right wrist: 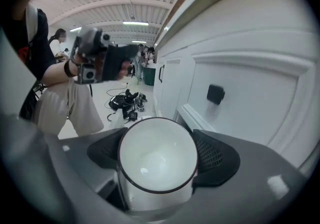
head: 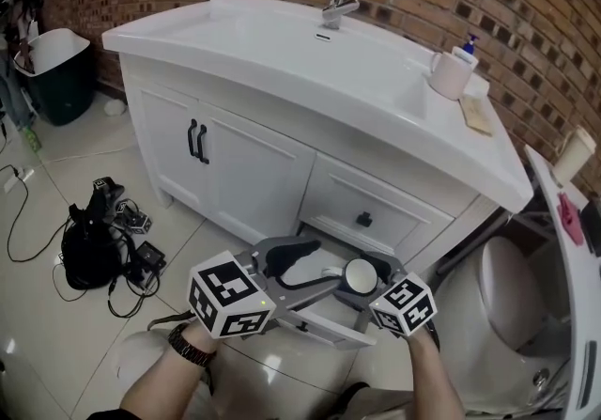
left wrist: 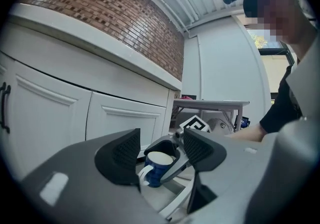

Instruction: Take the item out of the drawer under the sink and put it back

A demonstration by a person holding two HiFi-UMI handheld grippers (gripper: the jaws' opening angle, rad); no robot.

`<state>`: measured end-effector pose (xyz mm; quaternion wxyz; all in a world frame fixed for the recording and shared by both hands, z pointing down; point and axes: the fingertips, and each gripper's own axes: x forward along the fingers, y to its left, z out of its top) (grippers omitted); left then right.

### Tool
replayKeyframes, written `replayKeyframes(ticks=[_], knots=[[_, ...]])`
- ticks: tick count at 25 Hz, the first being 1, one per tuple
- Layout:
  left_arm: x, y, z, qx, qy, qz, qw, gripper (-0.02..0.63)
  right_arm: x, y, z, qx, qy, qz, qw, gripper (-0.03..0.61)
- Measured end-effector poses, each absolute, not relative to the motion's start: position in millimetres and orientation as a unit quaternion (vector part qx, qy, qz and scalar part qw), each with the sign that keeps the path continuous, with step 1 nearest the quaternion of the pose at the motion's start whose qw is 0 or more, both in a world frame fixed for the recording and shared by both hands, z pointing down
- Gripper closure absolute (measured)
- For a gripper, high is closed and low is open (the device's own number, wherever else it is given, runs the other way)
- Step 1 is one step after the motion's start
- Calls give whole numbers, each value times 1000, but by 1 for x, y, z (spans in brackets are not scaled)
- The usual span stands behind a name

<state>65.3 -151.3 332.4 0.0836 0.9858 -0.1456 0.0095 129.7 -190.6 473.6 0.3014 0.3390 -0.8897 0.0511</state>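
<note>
The right hand-held gripper point(right wrist: 162, 154) clamps the blue mug point(right wrist: 156, 163) upright by its sides over the open drawer point(head: 329, 329) at 5 o'clock in the head view, probably to lower it level, while the left hand-held gripper point(left wrist: 160, 150) hangs wide and empty at its 9 o'clock.

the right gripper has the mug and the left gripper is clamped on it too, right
Not quite. The right gripper is shut on the mug, but the left gripper is not clamped on it. The left gripper view shows its jaws standing apart with nothing pressed between the pads; the mug sits beyond them.
</note>
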Motion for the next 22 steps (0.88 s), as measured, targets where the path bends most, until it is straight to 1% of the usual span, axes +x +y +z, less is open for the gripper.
replayKeyframes(ticks=[4,6,11,16,18,19,21,22], knots=[[68,-150,337,986,-142,22,86,322,125,-205,537,326,-867,95,364,164],[68,-151,340,985,-143,26,88,324,122,-210,557,323,-859,103,383,164],[65,-156,339,984,-149,15,98,322,116,-222,590,324,-847,109,407,164],[66,-156,334,983,-146,-1,108,322,113,-218,581,316,-849,94,412,160],[66,-155,332,984,-145,-2,107,322,117,-214,555,322,-855,74,399,155],[66,-155,331,984,-144,-3,106,322,119,-212,537,332,-861,63,380,155],[64,-155,329,984,-144,-7,104,324,124,-206,491,355,-877,37,322,160],[63,-154,328,984,-145,-9,103,324,126,-199,465,367,-885,22,285,175]])
